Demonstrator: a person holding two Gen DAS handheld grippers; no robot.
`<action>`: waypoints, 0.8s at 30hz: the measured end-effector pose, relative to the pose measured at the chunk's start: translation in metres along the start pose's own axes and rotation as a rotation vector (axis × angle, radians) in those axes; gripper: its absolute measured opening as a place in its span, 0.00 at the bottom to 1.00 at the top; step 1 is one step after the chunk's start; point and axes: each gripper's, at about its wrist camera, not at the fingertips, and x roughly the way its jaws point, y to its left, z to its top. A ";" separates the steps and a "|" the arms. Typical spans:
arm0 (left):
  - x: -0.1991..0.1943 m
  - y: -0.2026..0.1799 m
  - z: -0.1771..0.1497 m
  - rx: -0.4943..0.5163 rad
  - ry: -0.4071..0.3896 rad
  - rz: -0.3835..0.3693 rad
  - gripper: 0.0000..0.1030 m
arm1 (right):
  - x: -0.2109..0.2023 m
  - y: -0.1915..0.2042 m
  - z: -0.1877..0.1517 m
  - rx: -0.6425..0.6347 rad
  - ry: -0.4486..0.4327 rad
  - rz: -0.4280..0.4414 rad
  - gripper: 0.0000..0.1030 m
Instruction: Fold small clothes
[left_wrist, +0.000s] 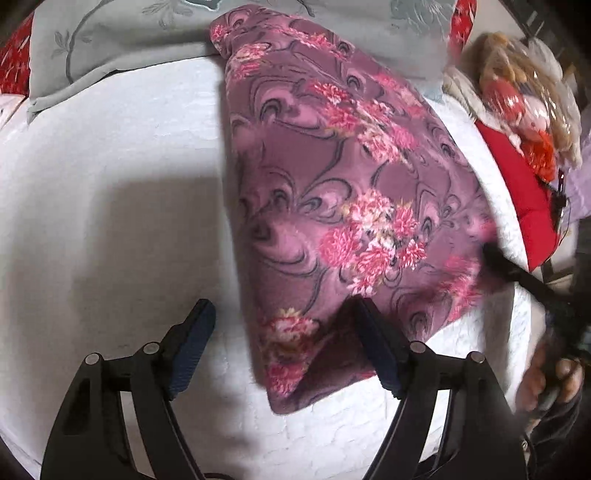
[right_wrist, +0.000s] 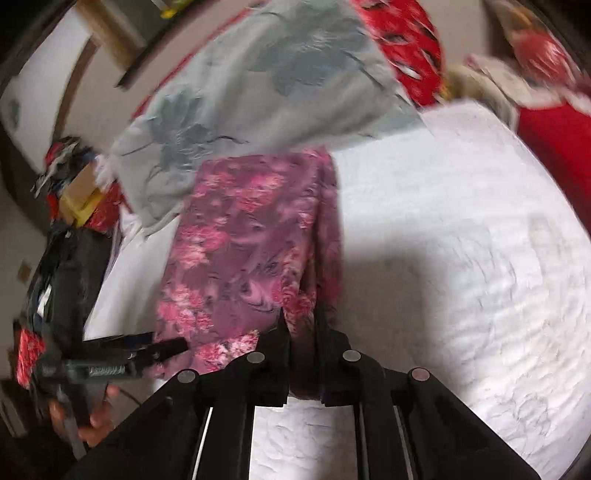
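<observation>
the purple floral garment (left_wrist: 343, 192) lies lengthwise on the white bed (left_wrist: 110, 206), its near corner between the spread left tool (left_wrist: 282, 321), while the right tool (right_wrist: 301, 321) pinches its hem

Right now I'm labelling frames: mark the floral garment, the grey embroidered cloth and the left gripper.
floral garment (left_wrist: 332, 192), left wrist view, middle of the fabric.
grey embroidered cloth (right_wrist: 258, 92), right wrist view, central panel.
left gripper (left_wrist: 282, 347), left wrist view, between fingertips.

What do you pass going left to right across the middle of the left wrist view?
White quilted bed cover → purple floral fleece garment → right gripper pinching the garment's edge → red cushion.
</observation>
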 end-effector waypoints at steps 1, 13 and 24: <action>-0.004 0.001 0.001 -0.005 0.018 -0.021 0.76 | 0.016 -0.006 -0.005 0.010 0.075 -0.053 0.15; 0.000 0.014 0.018 -0.069 0.012 -0.118 0.76 | 0.029 0.014 0.012 -0.042 0.010 -0.056 0.13; 0.013 0.047 0.128 -0.255 -0.051 -0.113 0.76 | 0.060 0.035 0.109 0.053 -0.117 0.026 0.28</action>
